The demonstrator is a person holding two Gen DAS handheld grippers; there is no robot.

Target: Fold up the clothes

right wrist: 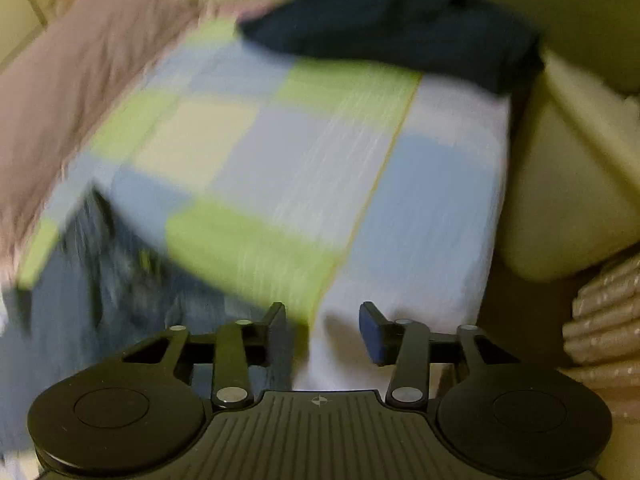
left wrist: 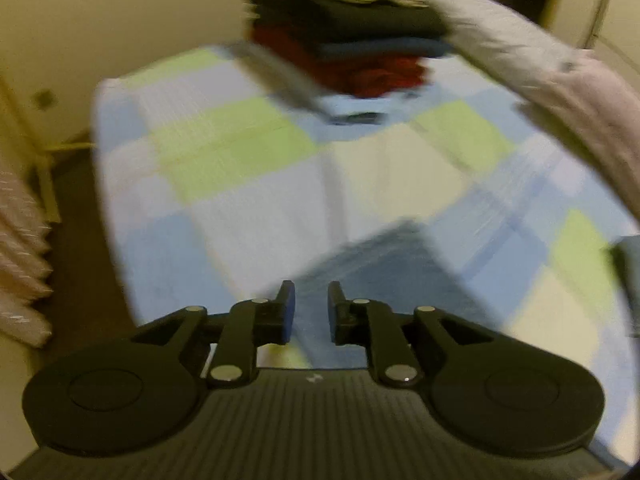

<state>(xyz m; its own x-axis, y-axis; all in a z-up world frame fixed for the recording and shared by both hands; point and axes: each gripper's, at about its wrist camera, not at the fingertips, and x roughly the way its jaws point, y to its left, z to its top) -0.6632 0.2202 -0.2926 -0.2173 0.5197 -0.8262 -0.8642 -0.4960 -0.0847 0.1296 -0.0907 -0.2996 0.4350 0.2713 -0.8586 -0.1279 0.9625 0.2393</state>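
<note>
On the checked bedspread (right wrist: 280, 152), jeans (right wrist: 100, 280) lie lengthwise toward both empty tongs.

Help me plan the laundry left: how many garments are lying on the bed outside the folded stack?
2. A pair of blue jeans lies near the left gripper, and a dark navy garment lies at the bed's far end in the right wrist view. Blur may hide others.
</note>
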